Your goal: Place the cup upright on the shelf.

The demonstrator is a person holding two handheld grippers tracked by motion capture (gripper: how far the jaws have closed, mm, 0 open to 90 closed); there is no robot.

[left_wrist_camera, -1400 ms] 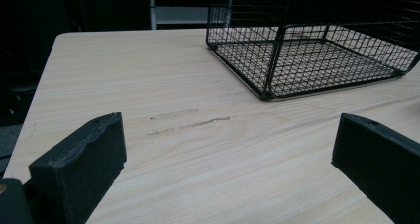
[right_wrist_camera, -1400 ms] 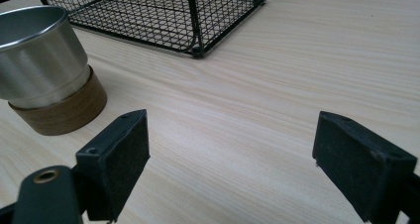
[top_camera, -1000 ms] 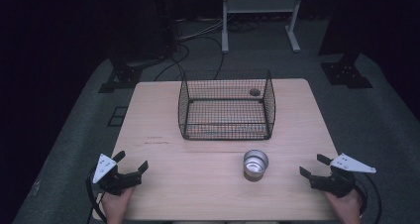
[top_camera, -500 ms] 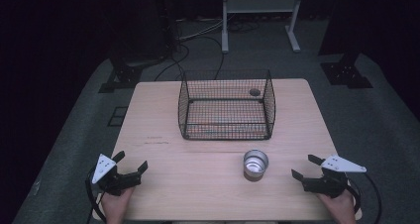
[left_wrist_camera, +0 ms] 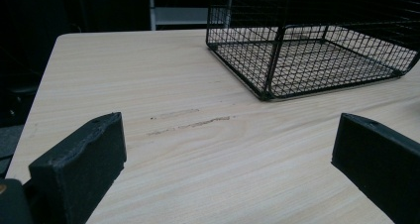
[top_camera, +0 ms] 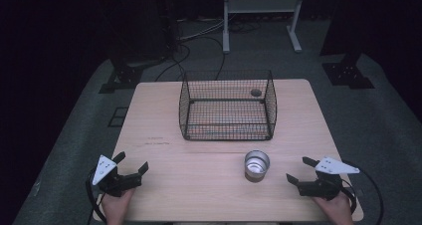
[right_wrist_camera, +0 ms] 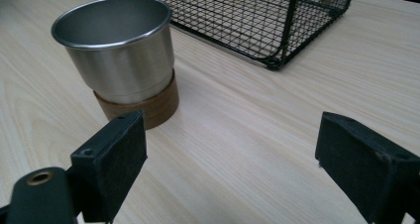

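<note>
On the near half of the table (top_camera: 164, 130), slightly right of centre, stands a steel cup (top_camera: 257, 165), upright and empty, seated on a brown wooden base (right_wrist_camera: 148, 107); the mouth faces up, so it can be taken from the side. The right gripper (top_camera: 302, 170) lies just to the cup's right, apart from it, its jaws having just been opening and now spread with nothing between them; in the right gripper view the cup sits ahead and to the left of the gap, which suggests an approach not yet lined up. Behind the cup, a black wire basket (top_camera: 226, 105) occupies the table's middle, open at the top, a likely place to receive the cup; a small dark object (top_camera: 256, 92) rests near its far right corner. At the near left corner, well apart, the left gripper (top_camera: 132, 164) hovers low with jaws wide and empty, probably waiting.
</note>
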